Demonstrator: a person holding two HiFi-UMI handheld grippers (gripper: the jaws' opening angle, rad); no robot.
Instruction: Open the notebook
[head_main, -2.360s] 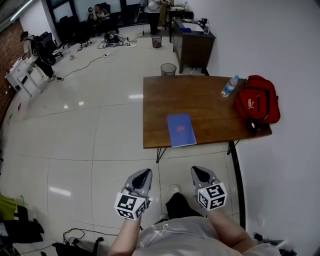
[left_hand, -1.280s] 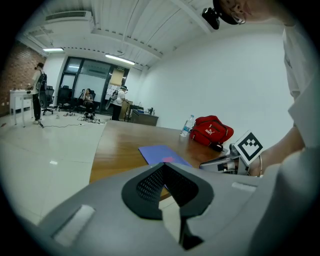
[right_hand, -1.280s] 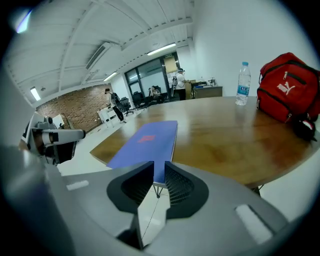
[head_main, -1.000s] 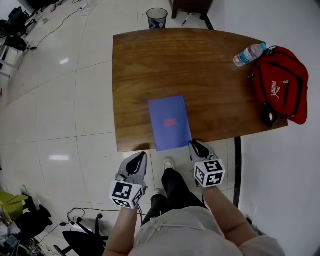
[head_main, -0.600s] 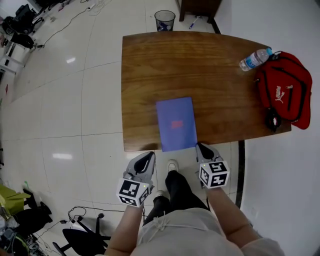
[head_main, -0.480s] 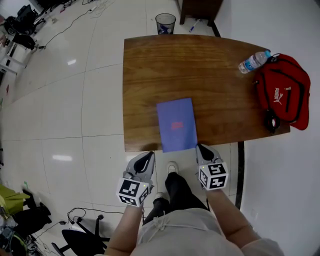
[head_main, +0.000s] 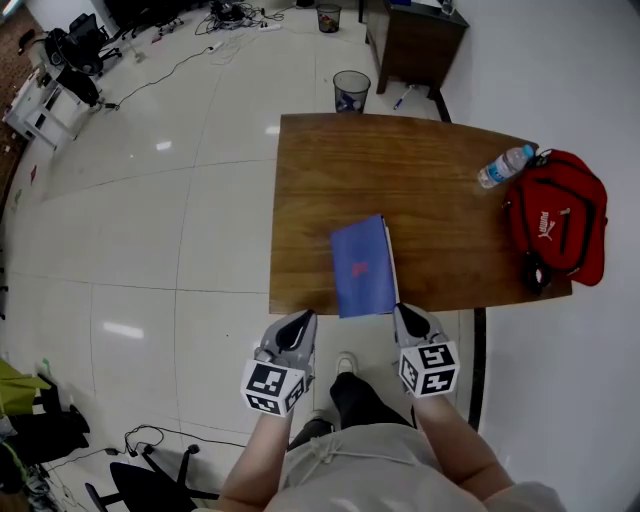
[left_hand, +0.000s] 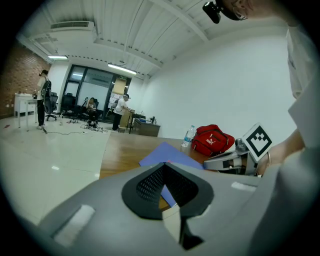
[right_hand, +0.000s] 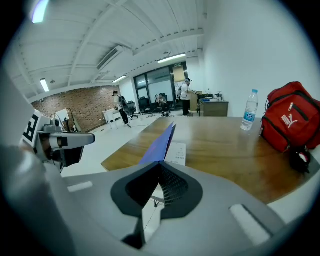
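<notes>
- notebook (head_main: 360, 270): thin blue rectangle at the near edge of the wood-grain table (head_main: 440, 200); cover (right_hand: 159, 142) tilted up, white page (right_hand: 176, 152) showing beneath.
- right gripper (head_main: 408, 316): grey jaws pinched on the cover's near corner.
- left gripper (head_main: 298, 324): jaws together, nothing between, off the table's near edge.
- Far right: red fabric bag (head_main: 555, 215), clear plastic bottle (head_main: 503, 166).

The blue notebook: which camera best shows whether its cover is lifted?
The right gripper view: the blue notebook is seen edge-on, its cover tilted up off a white page. The head view shows it from above, with a white sliver at its right edge; the left gripper view shows the cover's blue face.
</notes>
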